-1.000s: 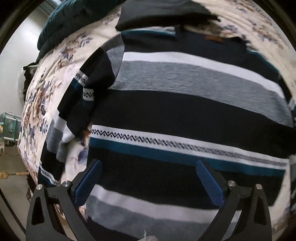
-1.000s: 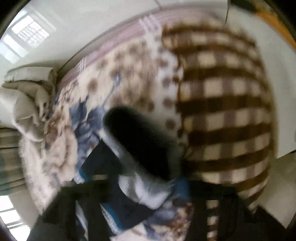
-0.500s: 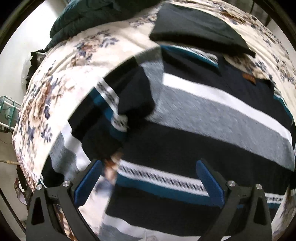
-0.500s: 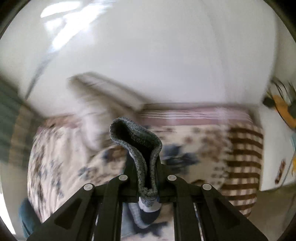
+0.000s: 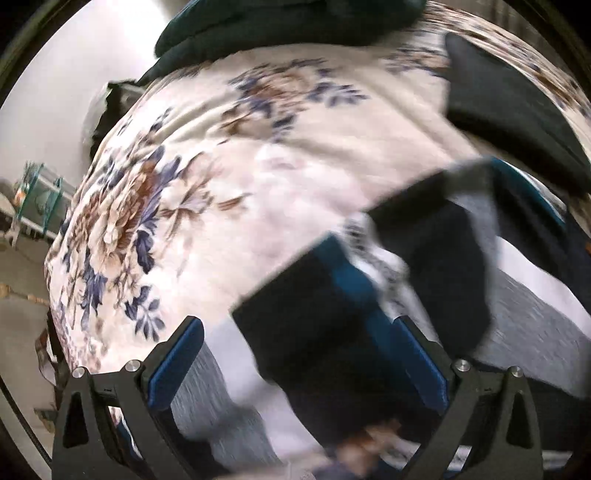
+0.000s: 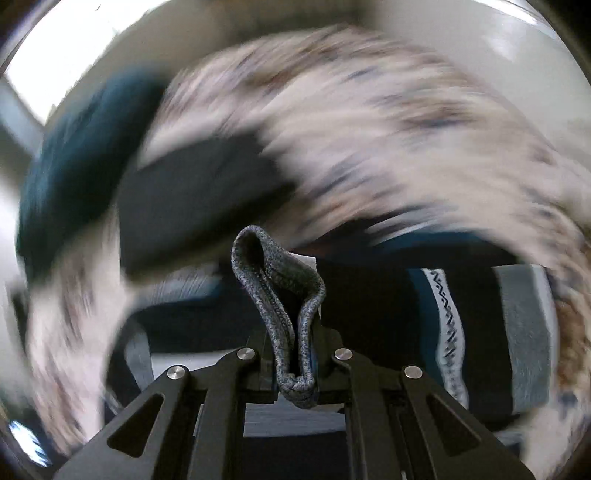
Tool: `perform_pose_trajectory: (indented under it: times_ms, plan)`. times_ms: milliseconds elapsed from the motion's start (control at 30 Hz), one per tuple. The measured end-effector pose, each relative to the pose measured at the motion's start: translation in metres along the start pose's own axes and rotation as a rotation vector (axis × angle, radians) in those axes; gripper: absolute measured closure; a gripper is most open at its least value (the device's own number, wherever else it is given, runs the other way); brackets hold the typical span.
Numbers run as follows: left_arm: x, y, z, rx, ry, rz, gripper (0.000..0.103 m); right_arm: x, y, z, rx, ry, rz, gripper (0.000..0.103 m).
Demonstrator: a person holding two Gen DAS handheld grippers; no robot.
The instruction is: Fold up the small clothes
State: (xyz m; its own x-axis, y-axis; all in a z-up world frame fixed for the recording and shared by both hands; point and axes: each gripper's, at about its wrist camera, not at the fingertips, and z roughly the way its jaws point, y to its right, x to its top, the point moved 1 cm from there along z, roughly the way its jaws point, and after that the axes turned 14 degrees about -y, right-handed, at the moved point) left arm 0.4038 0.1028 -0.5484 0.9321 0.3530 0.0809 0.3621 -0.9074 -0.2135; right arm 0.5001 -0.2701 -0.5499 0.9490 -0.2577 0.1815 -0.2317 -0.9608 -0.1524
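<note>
A small striped sweater (image 5: 524,306) in navy, grey, white and teal lies on a floral bedspread (image 5: 229,192). Its left sleeve (image 5: 325,306) lies folded out toward the left. My left gripper (image 5: 295,365) is open, its blue pads either side of the sleeve, just above it. My right gripper (image 6: 293,354) is shut on the sweater's grey knit cuff (image 6: 277,291), which stands up in a loop between the jaws. The sweater body (image 6: 461,325) shows blurred beyond it.
A folded black garment (image 5: 509,107) lies on the bed behind the sweater; it also shows in the right wrist view (image 6: 192,206). A dark teal blanket (image 5: 280,26) sits at the bed's far edge. The bed's left edge drops to the floor (image 5: 22,280).
My left gripper has swung left, from over the sweater body to over the left sleeve and bare bedspread. My right gripper, holding the cuff, has swung fast from facing the wall back over the sweater.
</note>
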Motion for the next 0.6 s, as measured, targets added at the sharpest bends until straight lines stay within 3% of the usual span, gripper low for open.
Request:
perform_pose_trajectory:
  times_ms: [67,133,300,367,433,467,500,533,600]
  plan:
    - [0.010,-0.015,0.011,-0.001,-0.009,-0.023,0.000,-0.015,-0.072,0.046,-0.018,-0.059,-0.106,0.092]
    - [0.017,-0.025,0.017,-0.023,-0.010,-0.031,0.000,-0.032,-0.122,0.066,0.030,-0.088,-0.169,0.092]
    - [0.029,-0.049,0.028,-0.034,0.003,-0.022,0.000,-0.069,-0.204,0.093,0.028,-0.130,-0.324,0.090]
    - [0.031,-0.058,0.029,-0.044,-0.007,-0.032,0.000,-0.069,-0.204,0.106,0.033,-0.192,-0.310,0.087]
    - [0.031,-0.073,0.026,-0.079,-0.015,-0.058,0.000,-0.067,-0.193,0.103,0.114,-0.251,-0.271,0.072]
    - [0.029,-0.083,0.022,-0.098,-0.015,-0.071,0.000,-0.066,-0.183,0.097,0.180,-0.283,-0.228,0.053]
    - [0.024,-0.096,0.017,-0.112,-0.011,-0.082,0.000,-0.064,-0.168,0.088,0.219,-0.296,-0.188,0.042]
    - [0.018,-0.107,0.012,-0.119,-0.011,-0.091,0.000,-0.066,-0.154,0.077,0.238,-0.298,-0.147,0.034]
    - [-0.002,-0.139,0.000,-0.140,-0.019,-0.114,0.000,-0.069,-0.122,0.055,0.238,-0.291,-0.086,0.029]
